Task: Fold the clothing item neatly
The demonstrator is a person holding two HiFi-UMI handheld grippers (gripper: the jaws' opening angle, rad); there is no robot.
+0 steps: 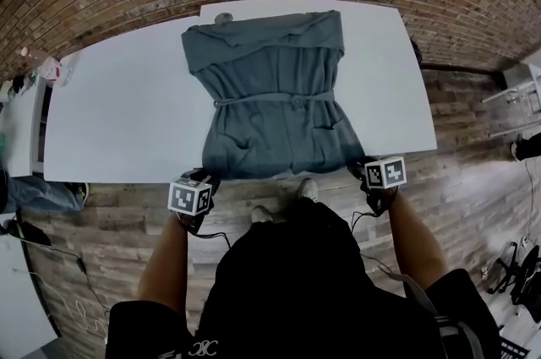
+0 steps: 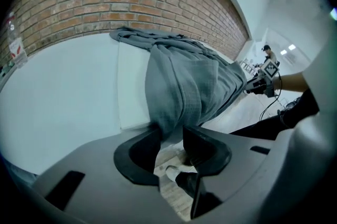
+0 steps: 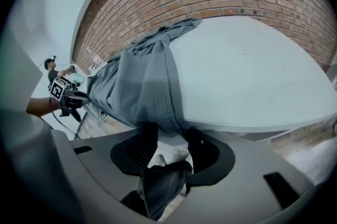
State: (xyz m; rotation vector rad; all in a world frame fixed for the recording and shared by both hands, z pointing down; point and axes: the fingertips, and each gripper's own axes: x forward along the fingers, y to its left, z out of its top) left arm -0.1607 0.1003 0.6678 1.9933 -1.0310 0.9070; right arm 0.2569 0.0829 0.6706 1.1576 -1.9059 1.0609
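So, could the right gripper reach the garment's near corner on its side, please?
Probably yes: the right gripper is at that corner of the garment, at the near edge of the table, jaws apart, hem at their tips, nothing in the way.

**Hem corners lost under the grippers**

In the head view, cubes (image 1: 189, 198) and hands (image 1: 380, 198) cover the jaws of the left gripper (image 1: 199, 185) and right gripper (image 1: 372, 171), and with them the garment's (image 1: 272, 100) near corners. In both gripper views the hem (image 2: 171, 130) blurs at the jaw tips. The person's head (image 1: 287, 256) hides most of both shoes (image 1: 308, 188). Clutter (image 1: 42, 66) at the table's (image 1: 118, 121) left end is too small to name, as is a far figure (image 2: 266, 49).
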